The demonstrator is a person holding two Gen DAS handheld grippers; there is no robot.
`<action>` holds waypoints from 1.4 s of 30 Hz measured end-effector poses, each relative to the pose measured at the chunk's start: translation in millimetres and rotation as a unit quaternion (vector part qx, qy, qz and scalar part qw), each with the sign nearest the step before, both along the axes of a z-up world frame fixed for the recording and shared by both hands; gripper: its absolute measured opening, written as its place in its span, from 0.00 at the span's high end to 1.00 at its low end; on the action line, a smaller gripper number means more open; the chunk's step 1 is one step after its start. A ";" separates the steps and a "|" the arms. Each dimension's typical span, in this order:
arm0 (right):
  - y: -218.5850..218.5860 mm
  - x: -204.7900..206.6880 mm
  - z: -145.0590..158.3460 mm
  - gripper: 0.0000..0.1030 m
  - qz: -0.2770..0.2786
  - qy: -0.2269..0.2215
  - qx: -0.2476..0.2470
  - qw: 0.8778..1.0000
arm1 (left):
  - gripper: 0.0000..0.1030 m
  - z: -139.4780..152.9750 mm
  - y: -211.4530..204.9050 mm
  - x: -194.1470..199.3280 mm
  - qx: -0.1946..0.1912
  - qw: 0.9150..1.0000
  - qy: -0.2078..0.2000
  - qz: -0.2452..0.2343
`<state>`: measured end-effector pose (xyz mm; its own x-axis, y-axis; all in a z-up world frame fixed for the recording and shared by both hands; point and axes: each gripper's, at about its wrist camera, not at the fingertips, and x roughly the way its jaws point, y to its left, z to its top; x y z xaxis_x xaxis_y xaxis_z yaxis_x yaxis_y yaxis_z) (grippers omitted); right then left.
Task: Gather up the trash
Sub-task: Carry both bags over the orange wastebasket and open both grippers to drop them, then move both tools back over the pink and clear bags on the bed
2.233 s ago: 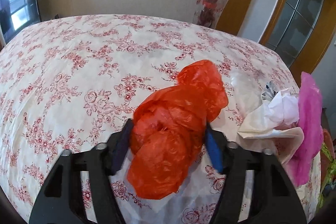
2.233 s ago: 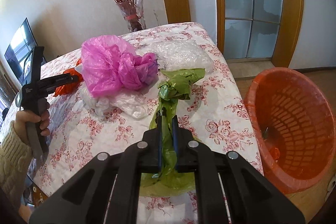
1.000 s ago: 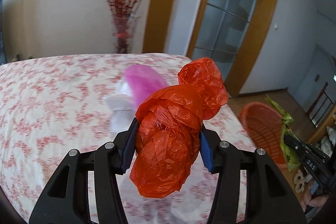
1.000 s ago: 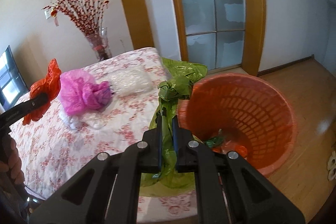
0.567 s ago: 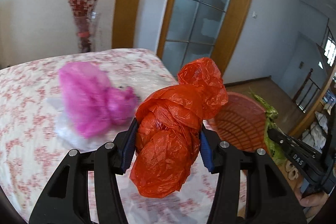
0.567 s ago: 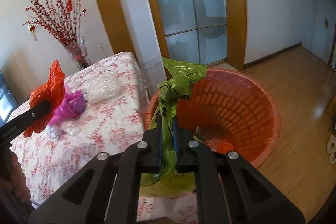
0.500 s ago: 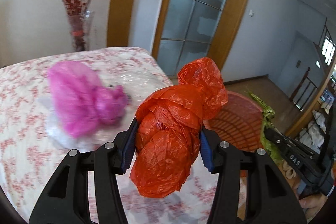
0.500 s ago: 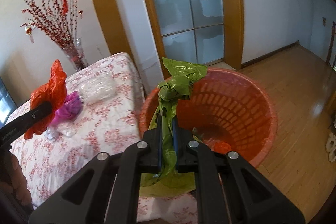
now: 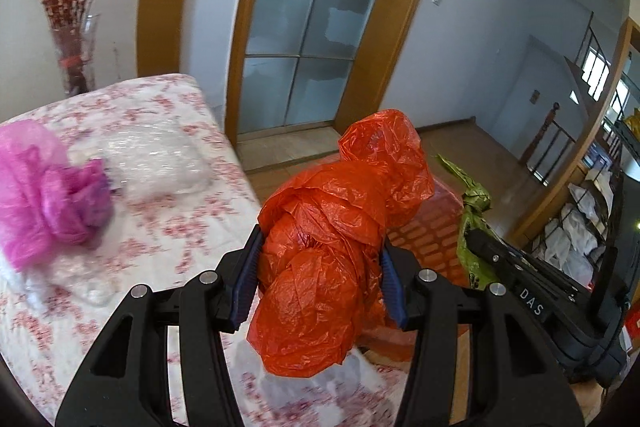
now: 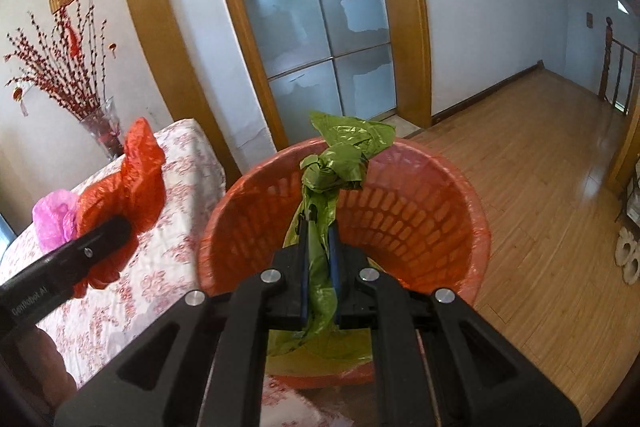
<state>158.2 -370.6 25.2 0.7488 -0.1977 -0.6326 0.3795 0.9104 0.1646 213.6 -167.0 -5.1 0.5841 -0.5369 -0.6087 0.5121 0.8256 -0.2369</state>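
Observation:
My left gripper (image 9: 320,267) is shut on a crumpled red plastic bag (image 9: 340,227) and holds it in the air over the table's right edge; it also shows in the right wrist view (image 10: 128,187). My right gripper (image 10: 319,247) is shut on a knotted green plastic bag (image 10: 336,163) and holds it above the open orange mesh basket (image 10: 440,211) on the floor. The basket (image 9: 432,227) sits behind the red bag in the left wrist view. The green bag (image 9: 472,211) shows there too, at the right.
A pink plastic bag (image 9: 44,191) and clear plastic wrap (image 9: 156,159) lie on the floral tablecloth (image 9: 180,219). A vase of red branches (image 10: 96,123) stands at the table's far end. A glass door (image 10: 316,27) and a wooden floor (image 10: 540,155) lie beyond the basket.
Both grippers have swung right, off the table toward the basket, each still holding its bag. The green bag now hangs over the basket's mouth.

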 end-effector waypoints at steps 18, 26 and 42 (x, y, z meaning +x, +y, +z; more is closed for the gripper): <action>-32.4 6.8 -12.3 0.87 -0.027 -0.006 0.022 0.999 | 0.48 -23.2 -44.3 12.4 0.012 0.999 0.036 -0.031; -36.8 9.5 -13.4 0.66 -0.037 -0.010 0.021 0.999 | 0.35 -31.1 -45.5 17.4 0.022 0.998 0.045 -0.029; -27.2 4.1 -13.6 0.48 -0.033 -0.001 0.011 0.999 | 0.31 -27.5 -0.2 22.6 0.040 0.998 0.040 0.027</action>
<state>162.3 -397.9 11.7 0.7359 -0.2329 -0.6357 0.4383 0.8796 0.1851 236.1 -167.2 -32.6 0.5594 -0.4527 -0.6943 0.4477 0.8700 -0.2066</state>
